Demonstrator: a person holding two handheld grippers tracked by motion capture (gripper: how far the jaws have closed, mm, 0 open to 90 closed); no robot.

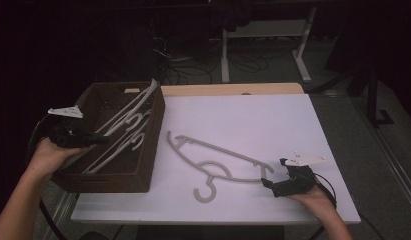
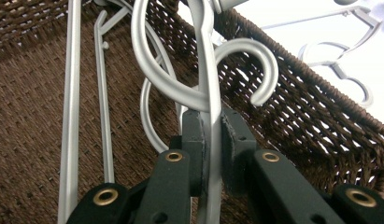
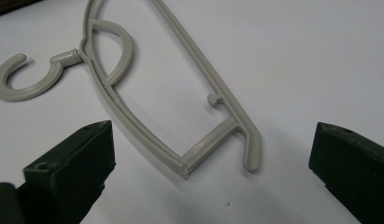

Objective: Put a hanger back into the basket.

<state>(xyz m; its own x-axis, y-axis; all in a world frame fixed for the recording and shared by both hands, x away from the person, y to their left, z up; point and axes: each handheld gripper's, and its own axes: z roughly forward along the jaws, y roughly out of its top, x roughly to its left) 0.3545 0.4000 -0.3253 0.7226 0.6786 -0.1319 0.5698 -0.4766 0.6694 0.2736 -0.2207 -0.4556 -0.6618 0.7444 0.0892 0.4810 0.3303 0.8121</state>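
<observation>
hidden: held hanger lower bar behind tongs | cropped: table hanger far end

Basket wall blocks left, hanger lies mid-table; far tabletop free

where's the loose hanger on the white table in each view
High view: hanger on the table, centre, right of the basket, its end near the right gripper.
Left gripper view: top right, beyond the basket rim.
Right gripper view: centre, its end between the open jaws.
Shared landmark: the white tabletop.
</observation>
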